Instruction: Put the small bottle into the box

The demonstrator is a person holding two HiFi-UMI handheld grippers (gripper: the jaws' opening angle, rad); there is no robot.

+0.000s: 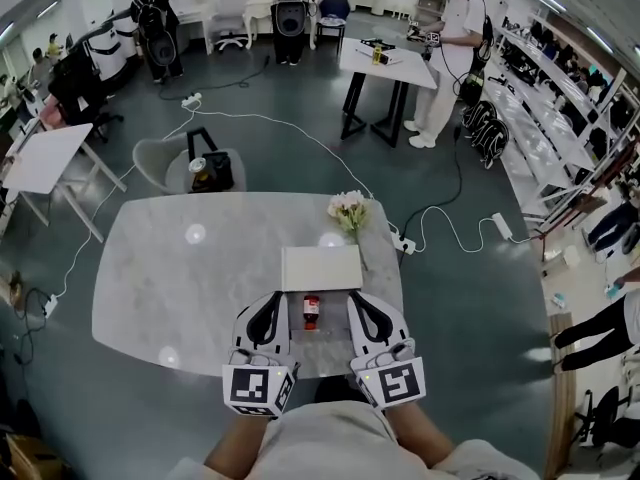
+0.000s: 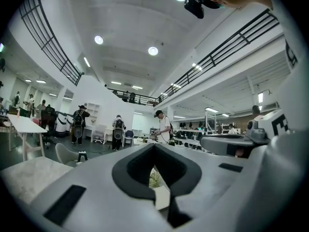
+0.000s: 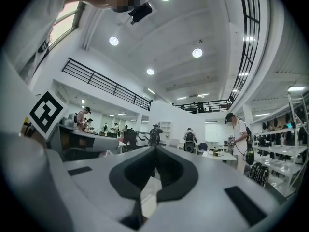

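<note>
The small bottle (image 1: 311, 311), with a dark cap and a red label, lies on the grey marble table (image 1: 180, 288) near its front edge. Just beyond it sits the flat white box (image 1: 320, 268). My left gripper (image 1: 268, 306) rests to the left of the bottle and my right gripper (image 1: 358, 304) to its right, both apart from it. In the left gripper view the left gripper (image 2: 154, 148) is shut and empty, with the box (image 2: 162, 197) showing through the gap. The right gripper (image 3: 155, 150) is likewise shut on nothing, the box (image 3: 147, 199) beyond it.
A small bunch of pale flowers (image 1: 348, 209) lies at the table's far right, behind the box. A grey chair (image 1: 170, 163) with a dark bag stands beyond the table. Cables cross the floor, and people stand at other tables farther back.
</note>
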